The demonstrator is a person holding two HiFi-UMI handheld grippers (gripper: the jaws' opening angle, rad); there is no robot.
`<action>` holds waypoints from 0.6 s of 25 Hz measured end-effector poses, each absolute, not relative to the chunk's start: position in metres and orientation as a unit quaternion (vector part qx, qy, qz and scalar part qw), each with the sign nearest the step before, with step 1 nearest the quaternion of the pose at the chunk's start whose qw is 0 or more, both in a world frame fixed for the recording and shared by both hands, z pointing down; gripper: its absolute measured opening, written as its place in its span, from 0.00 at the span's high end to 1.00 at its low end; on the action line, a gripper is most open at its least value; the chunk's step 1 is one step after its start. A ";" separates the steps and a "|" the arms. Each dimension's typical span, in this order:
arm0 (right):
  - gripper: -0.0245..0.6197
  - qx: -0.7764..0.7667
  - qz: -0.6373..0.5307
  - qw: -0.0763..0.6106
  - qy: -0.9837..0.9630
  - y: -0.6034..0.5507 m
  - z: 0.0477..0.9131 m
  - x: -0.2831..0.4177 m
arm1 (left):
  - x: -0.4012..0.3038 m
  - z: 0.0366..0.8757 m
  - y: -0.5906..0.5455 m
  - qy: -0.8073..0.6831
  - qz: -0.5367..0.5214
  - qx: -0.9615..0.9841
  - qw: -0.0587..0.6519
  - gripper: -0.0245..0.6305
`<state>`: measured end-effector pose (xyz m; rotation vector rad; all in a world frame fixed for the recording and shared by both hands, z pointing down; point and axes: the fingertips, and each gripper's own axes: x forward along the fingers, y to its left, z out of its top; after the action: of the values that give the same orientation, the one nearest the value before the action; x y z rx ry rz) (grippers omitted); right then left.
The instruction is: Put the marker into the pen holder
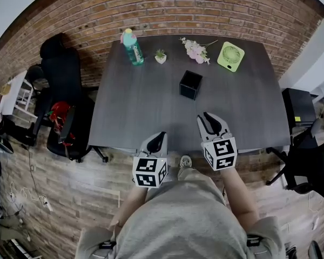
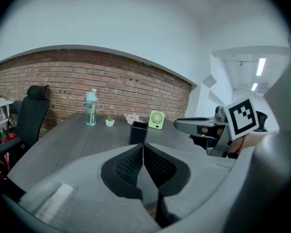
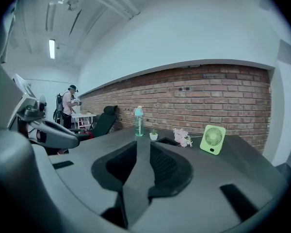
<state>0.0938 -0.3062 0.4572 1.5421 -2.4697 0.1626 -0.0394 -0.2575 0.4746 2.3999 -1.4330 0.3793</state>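
Note:
The black square pen holder (image 1: 190,84) stands open-topped near the middle of the dark grey table (image 1: 140,107). It also shows straight ahead of my left gripper (image 2: 137,133), and its rim peeks out behind my right gripper's finger (image 3: 166,140). No marker shows in any view. My left gripper (image 1: 157,136) (image 2: 143,147) hovers at the table's front edge with its pads touching and nothing between them. My right gripper (image 1: 211,116) (image 3: 143,143) is over the table's near part, right of the left one, with a narrow empty gap between its pads.
Along the table's far side stand a teal bottle (image 1: 132,46), a small potted plant (image 1: 160,56), pink flowers (image 1: 196,49) and a green fan (image 1: 230,56). A black office chair (image 1: 62,90) stands left of the table and another chair (image 1: 308,166) at the right. A person (image 3: 68,106) stands far off.

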 end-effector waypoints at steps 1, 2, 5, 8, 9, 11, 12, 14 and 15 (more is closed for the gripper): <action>0.83 0.526 0.054 0.110 -0.842 -0.298 0.456 0.092 | -0.041 0.475 -0.252 -0.500 0.132 0.841 0.159 0.93; 0.83 0.527 0.053 0.107 -0.842 -0.290 0.454 0.090 | -0.042 0.475 -0.246 -0.499 0.132 0.842 0.158 0.93; 0.88 0.531 0.051 0.097 -0.840 -0.265 0.450 0.084 | -0.047 0.476 -0.227 -0.495 0.132 0.844 0.156 0.93; 0.92 0.537 0.047 0.086 -0.838 -0.240 0.446 0.079 | -0.052 0.479 -0.206 -0.492 0.134 0.846 0.154 0.93; 0.92 0.539 0.045 0.082 -0.837 -0.233 0.445 0.079 | -0.053 0.480 -0.200 -0.491 0.134 0.847 0.153 0.93; 0.94 0.543 0.043 0.075 -0.835 -0.218 0.443 0.077 | -0.056 0.480 -0.189 -0.489 0.134 0.849 0.151 0.93; 0.94 0.544 0.043 0.072 -0.835 -0.211 0.442 0.076 | -0.057 0.481 -0.182 -0.488 0.133 0.849 0.150 0.93; 0.95 0.547 0.043 0.068 -0.833 -0.194 0.442 0.074 | -0.060 0.482 -0.169 -0.486 0.133 0.850 0.150 0.93; 0.95 0.548 0.043 0.066 -0.832 -0.185 0.441 0.073 | -0.062 0.483 -0.162 -0.485 0.134 0.851 0.150 0.93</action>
<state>0.0730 -0.1853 0.4413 1.6546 -2.5113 0.1283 -0.0620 -0.1621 0.4834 2.4442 -1.3935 0.3843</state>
